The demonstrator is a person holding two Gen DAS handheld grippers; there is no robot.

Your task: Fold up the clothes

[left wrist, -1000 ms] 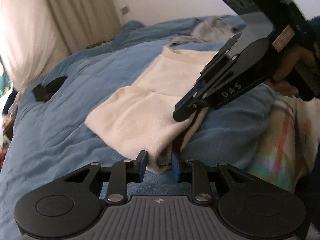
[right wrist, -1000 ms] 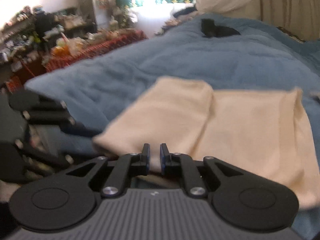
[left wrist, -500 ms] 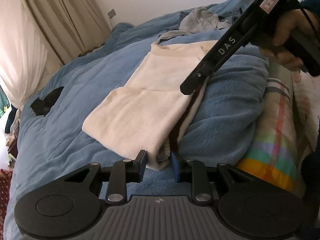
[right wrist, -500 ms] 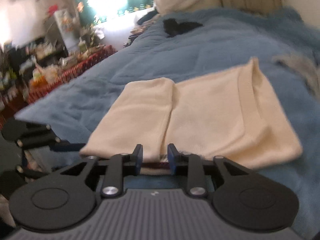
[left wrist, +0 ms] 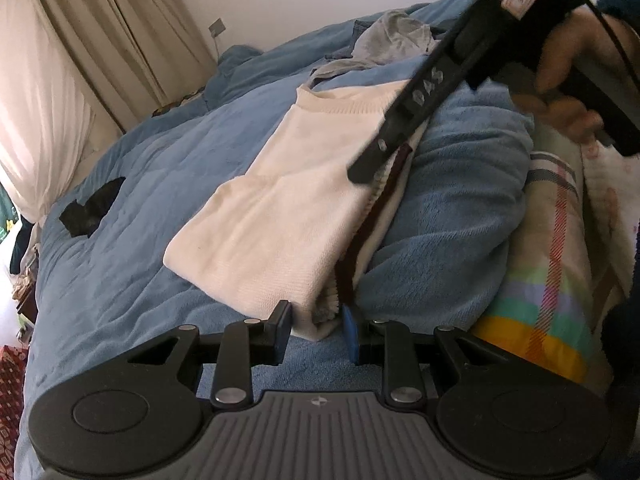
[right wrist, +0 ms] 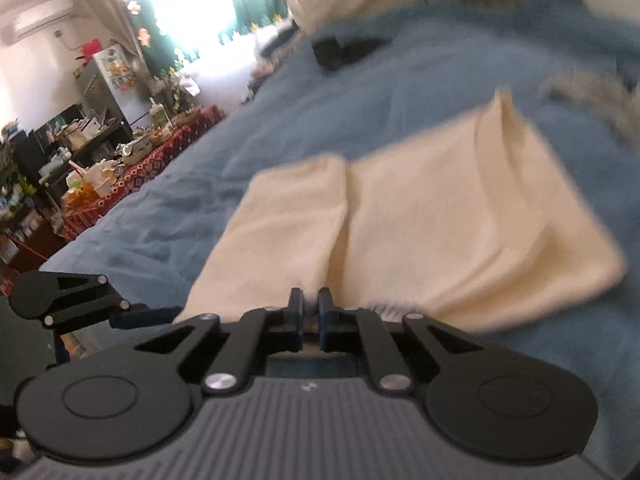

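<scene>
- Left hand-held gripper [left wrist: 314, 330]: jaws standing partly apart, the near corner of the sweater [left wrist: 288, 216] sitting between them. The blue pads are flanking the cloth; whether they are pressing on it cannot be told.
- Right hand-held gripper [right wrist: 309, 314]: jaws closing, now nearly together, with a thin edge of the sweater's near hem lying between the pads. In the left wrist view this gripper [left wrist: 362, 174] is reaching down onto the sweater's right edge, gripped by a hand [left wrist: 568, 80].
- Sweater: cream knit, lying folded flat on the bed [left wrist: 140, 208], one sleeve turned over the body. A dark maroon stripe [left wrist: 360, 240] and ribbed trim are showing along the right edge.
- Bed: covered by a blue blanket; sweater resting near its front edge.
- Grey garment [left wrist: 392, 40]: crumpled, lying beyond the sweater's collar.
- Black item [left wrist: 92, 208]: lying on the blanket, well apart from the sweater.
</scene>
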